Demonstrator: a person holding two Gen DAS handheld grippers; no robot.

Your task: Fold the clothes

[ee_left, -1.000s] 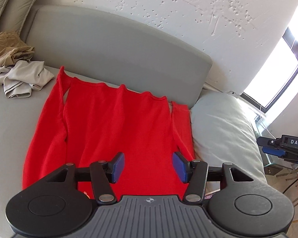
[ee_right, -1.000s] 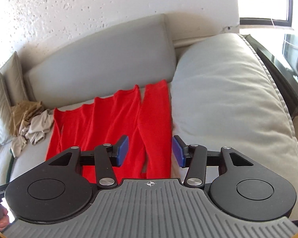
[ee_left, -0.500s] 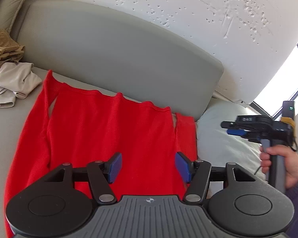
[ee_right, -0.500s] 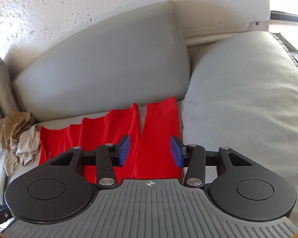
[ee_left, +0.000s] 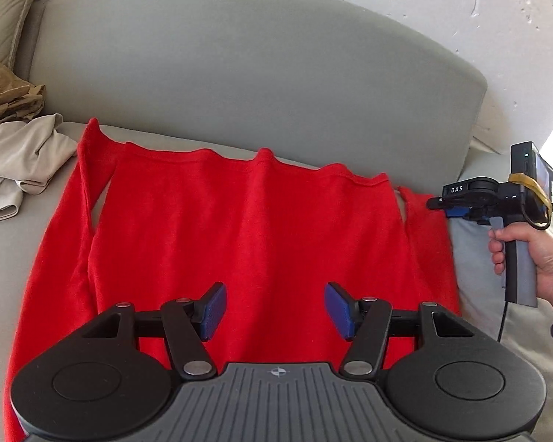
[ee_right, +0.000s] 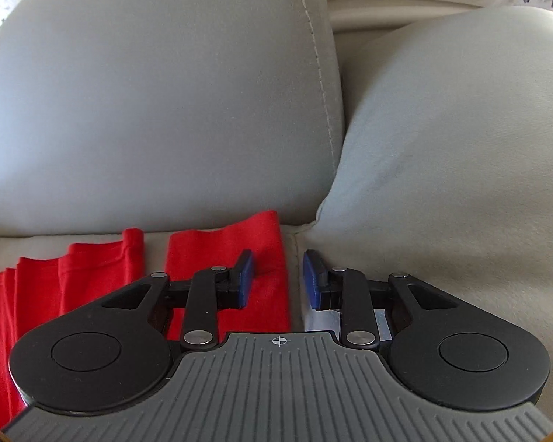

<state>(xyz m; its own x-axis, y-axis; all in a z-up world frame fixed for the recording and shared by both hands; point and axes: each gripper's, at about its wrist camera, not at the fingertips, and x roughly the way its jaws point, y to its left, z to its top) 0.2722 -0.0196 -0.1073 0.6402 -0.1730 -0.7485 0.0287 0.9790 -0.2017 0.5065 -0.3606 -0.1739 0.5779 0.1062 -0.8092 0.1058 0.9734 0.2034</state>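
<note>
The red sweater [ee_left: 247, 228] was laid flat on the grey sofa seat [ee_left: 14, 243], hem edge up against the back cushion [ee_left: 239, 73], one sleeve running down each side; nothing on it was folded yet as far as I could tell, so you were right at the start of the first sleeve fold.

Your right gripper [ee_right: 278, 278] was spread wide with nothing in it, sitting low right over the cuff end of the right sleeve [ee_right: 225, 246]; its left pad [ee_right: 245, 276] was over red fabric while the other one [ee_right: 313, 280] was out over bare seat beside the big side cushion [ee_right: 461, 147]; so the sleeve's outer edge ran between the jaws, which was a decent setup; you'd want to have pinched both layers of that cuff, not just the top one, otherwise it peels apart when you carry it across the body.

Your left gripper [ee_left: 274, 309] was also released and empty, hanging above the middle of the sweater's body; I couldn't tell if it was touching; pressing it down near the armpit line would've kept the body from dragging; knit fabric slides easily on that upholstery.

The beige clothes pile [ee_left: 18, 140] off to the left was well clear.
</note>
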